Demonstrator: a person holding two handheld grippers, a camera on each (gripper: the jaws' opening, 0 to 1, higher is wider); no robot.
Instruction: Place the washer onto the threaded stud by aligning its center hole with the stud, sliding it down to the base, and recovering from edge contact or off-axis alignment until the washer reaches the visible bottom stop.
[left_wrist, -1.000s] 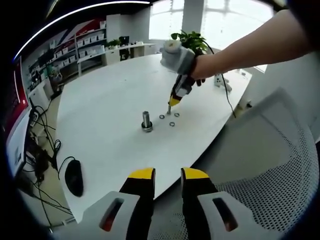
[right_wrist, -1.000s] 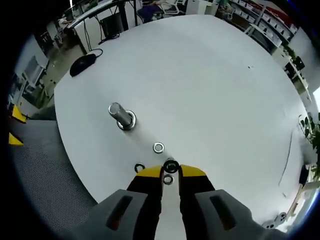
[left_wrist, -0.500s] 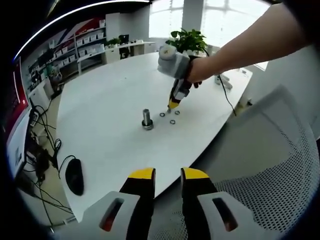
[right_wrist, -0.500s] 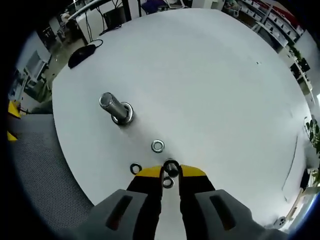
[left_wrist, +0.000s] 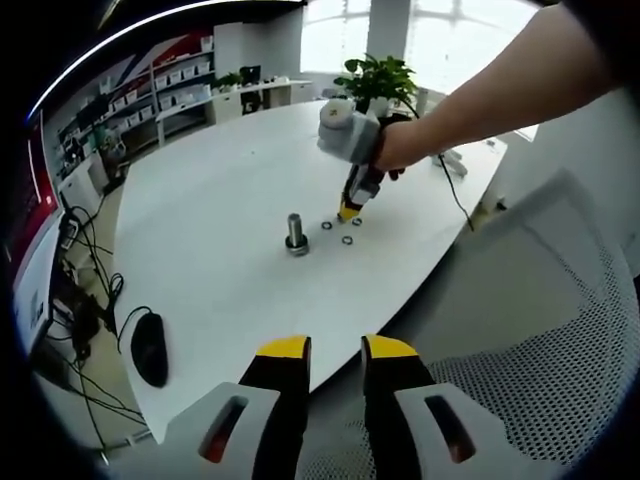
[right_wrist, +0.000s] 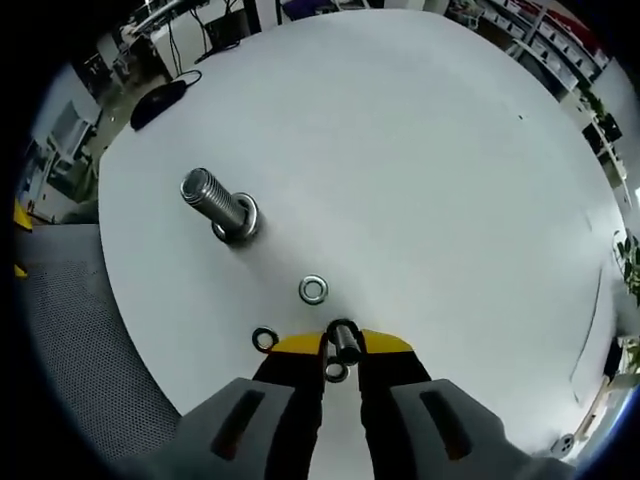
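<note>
**Washer gripped on edge, short of the stud**

The washer (right_wrist: 344, 342) stands on edge between the yellow tips of the right gripper (right_wrist: 343, 346), whose jaws are clenched on it just above the white surface (right_wrist: 430, 170). It is not on the stud (right_wrist: 212, 201), which stands upright on its base, apart from the gripper, up and to the left in the right gripper view. Three loose washers lie flat on the surface near the tips: one (right_wrist: 313, 290) between the gripper and the stud, one (right_wrist: 264, 339) just beside the left jaw, and one (right_wrist: 336, 373) partly hidden under the jaws.

In the left gripper view the right gripper (left_wrist: 349, 213) points down at the surface, held by a person's hand (left_wrist: 392, 150) on a bare arm reaching in from the right. The stud (left_wrist: 296, 234) is just to its left there, with small washers (left_wrist: 347, 241) scattered beside the tips.

The left gripper (left_wrist: 335, 350) hovers off the near edge of the surface, above a mesh chair (left_wrist: 520, 390); its jaws are released, with a narrow gap and nothing between them. A black mouse (left_wrist: 148, 351) lies on the surface at the left, and a potted plant (left_wrist: 381, 76) stands at the far side.
</note>
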